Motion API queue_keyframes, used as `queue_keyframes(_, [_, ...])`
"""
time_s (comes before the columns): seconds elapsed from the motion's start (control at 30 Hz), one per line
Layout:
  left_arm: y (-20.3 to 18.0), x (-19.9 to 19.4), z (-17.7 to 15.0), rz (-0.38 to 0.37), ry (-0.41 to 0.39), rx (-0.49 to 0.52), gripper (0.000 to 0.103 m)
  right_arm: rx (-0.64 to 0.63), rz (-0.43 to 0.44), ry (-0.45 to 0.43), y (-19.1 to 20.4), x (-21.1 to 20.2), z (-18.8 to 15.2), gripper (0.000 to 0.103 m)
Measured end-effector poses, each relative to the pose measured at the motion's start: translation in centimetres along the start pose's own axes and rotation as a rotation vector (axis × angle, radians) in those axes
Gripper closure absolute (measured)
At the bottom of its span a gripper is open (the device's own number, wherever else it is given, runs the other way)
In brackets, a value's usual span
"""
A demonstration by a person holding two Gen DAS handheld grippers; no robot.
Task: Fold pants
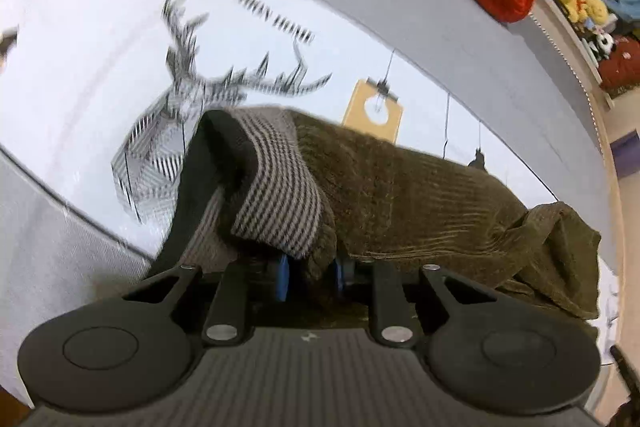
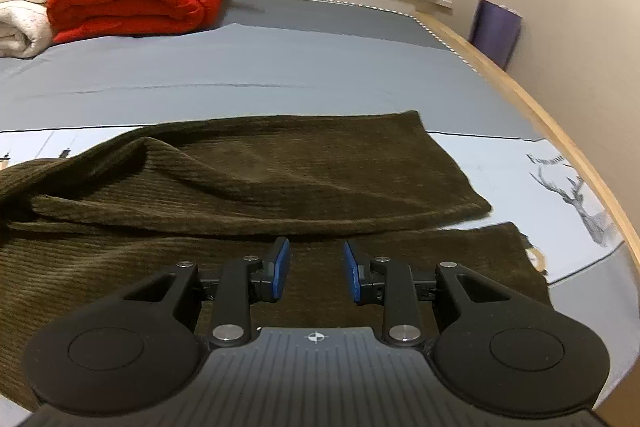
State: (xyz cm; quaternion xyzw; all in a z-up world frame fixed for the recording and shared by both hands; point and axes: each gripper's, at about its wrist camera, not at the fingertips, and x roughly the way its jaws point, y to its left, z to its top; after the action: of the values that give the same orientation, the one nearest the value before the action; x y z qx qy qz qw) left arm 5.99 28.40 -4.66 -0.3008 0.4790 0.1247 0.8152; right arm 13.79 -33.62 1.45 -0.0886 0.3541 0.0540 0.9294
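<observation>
Pants (image 1: 400, 195) waist clamped in left gripper (image 1: 310, 275) jaws; right gripper (image 2: 316, 263) jaws apart, empty, over leg: lift evenly.

The left gripper (image 1: 310, 277) is clamped on cloth, pointing steeply down; the right gripper (image 2: 316, 269) stands empty, pads apart.
</observation>
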Motion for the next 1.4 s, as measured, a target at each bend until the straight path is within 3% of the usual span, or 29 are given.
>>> queue_keyframes(0.2, [0.0,0.6,0.7,-0.004,0.013,-0.029,0.078,0.106,0.100,0.006,1.1,0.9,1.7,0.072])
queue_keyframes(0.33, [-0.7,0.9,1.0,0.034,-0.001,0.002,0.081,0.274,0.264,-0.006,1.4,1.8,3.1,0.072])
queue_keyframes(0.5, [-1.9,1.1,0.8,0.093,-0.004,0.108,0.085,0.426,0.379,0.006,2.4,4.3,4.7,0.072])
queue_keyframes(0.6, [-3.2,1.3,0.2,0.153,-0.004,0.259,0.085,0.508,0.423,0.011,3.1,6.5,5.8,0.072])
queue_keyframes(0.67, [-4.0,1.8,-0.6,0.192,0.012,0.373,0.084,0.550,0.437,0.020,3.6,8.4,6.6,0.072])
queue_keyframes(0.77, [-4.0,2.3,-1.2,0.200,0.037,0.447,0.084,0.594,0.441,0.066,4.4,12.0,7.4,0.068])
queue_keyframes(0.93, [-3.0,2.4,-0.8,0.159,0.055,0.414,0.084,0.719,0.467,0.107,5.5,18.3,7.9,0.061])
queue_keyframes(1.1, [-3.3,2.5,-0.5,0.154,0.066,0.398,0.085,0.852,0.430,0.146,5.3,23.2,7.8,0.058])
queue_keyframes(1.27, [-3.3,2.6,-0.2,0.154,0.073,0.380,0.085,0.903,0.400,0.153,4.7,25.8,7.8,0.060])
queue_keyframes(1.4, [-3.5,2.7,-0.3,0.166,0.072,0.384,0.085,0.854,0.370,0.145,5.2,25.9,8.8,0.060])
